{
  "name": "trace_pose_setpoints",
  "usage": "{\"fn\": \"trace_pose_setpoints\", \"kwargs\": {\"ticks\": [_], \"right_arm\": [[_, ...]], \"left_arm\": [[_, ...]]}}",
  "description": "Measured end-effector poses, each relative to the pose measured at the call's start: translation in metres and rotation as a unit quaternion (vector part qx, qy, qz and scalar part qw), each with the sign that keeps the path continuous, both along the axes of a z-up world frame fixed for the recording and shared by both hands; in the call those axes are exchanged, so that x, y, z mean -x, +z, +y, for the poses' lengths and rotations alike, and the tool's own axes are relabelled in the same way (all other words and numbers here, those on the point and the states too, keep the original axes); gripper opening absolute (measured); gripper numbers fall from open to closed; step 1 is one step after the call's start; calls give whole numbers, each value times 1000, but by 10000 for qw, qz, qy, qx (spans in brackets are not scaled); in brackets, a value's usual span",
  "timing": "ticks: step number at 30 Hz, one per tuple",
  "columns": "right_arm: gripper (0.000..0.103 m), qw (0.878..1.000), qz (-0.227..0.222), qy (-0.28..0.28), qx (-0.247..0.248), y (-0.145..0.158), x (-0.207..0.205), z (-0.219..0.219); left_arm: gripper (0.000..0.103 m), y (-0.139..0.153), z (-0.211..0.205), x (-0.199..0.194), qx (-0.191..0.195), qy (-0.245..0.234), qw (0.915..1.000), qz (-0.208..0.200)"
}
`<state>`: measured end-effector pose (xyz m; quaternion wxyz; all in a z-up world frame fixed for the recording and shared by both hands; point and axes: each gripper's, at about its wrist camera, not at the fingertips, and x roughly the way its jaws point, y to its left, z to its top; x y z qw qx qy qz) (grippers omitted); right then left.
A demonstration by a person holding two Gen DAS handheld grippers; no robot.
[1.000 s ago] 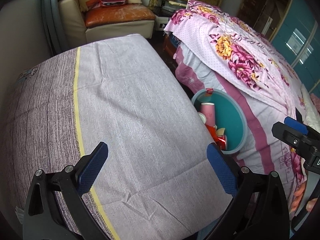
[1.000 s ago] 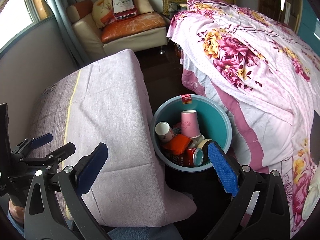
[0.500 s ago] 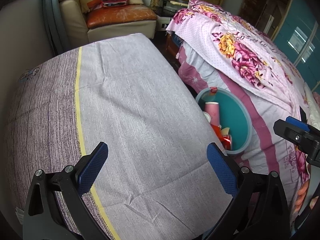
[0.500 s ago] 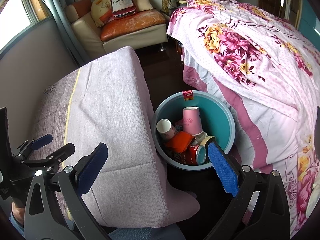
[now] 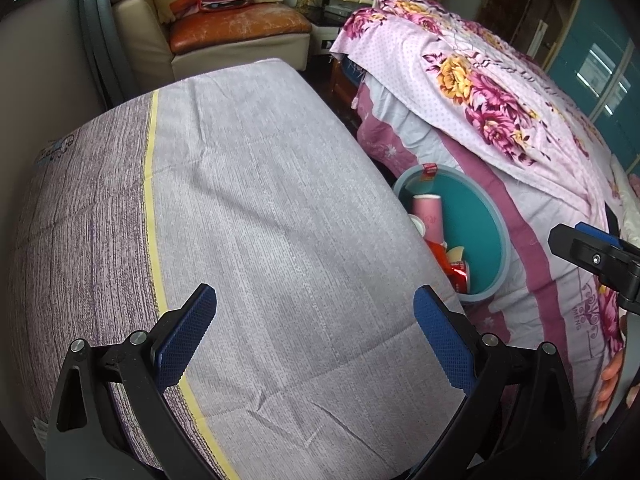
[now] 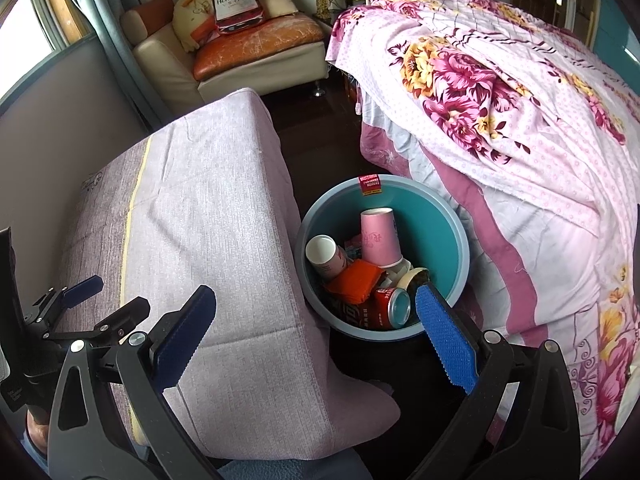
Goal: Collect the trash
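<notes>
Left wrist view: the left tool [image 5: 314,330] is hanging over the cloth-covered tabletop [image 5: 248,200], its blue pads standing wide apart with nothing between them. The teal bin [image 5: 480,220] is sitting on the floor past the tabletop's right edge, tucked against the floral bed [image 5: 500,100], partly hidden by the cloth; a pink cup [image 5: 430,216] and a red can [image 5: 460,274] are showing inside. The right tool [image 5: 592,254] is poking in at the right edge. Right wrist view: the right tool [image 6: 316,328] is hovering above the gap between tabletop [image 6: 200,220] and bin [image 6: 440,220], fingers spread wide and empty. The bin is holding the collected trash: a pink cup [image 6: 378,238], a second cup lying on its side [image 6: 326,254], an orange packet [image 6: 356,282], a red can [image 6: 384,308]. The left tool [image 6: 104,298] is showing at lower left over the cloth, its jaws parted.
</notes>
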<state>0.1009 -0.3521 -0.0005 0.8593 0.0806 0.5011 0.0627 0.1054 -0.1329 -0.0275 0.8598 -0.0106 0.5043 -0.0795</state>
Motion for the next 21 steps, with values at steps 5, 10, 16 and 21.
{"fn": "trace_pose_setpoints", "kwargs": {"ticks": [5,10,16,21], "right_arm": [[96,10000,42,-11,6,-3,-2,-1],[96,10000,75,-44,22,-7,-3,-2],[96,9999,62,-66,64,-9,-3,-4],[96,9999,78,-102,74,-10,-3,-6]], "left_arm": [[99,-4,0,0,-38,-33,10000,37],[99,-7,1,-1,-91,-19,9999,60],[99,-10,5,-3,-79,24,9999,133],[99,-15,6,-2,-30,6,9998,206]]}}
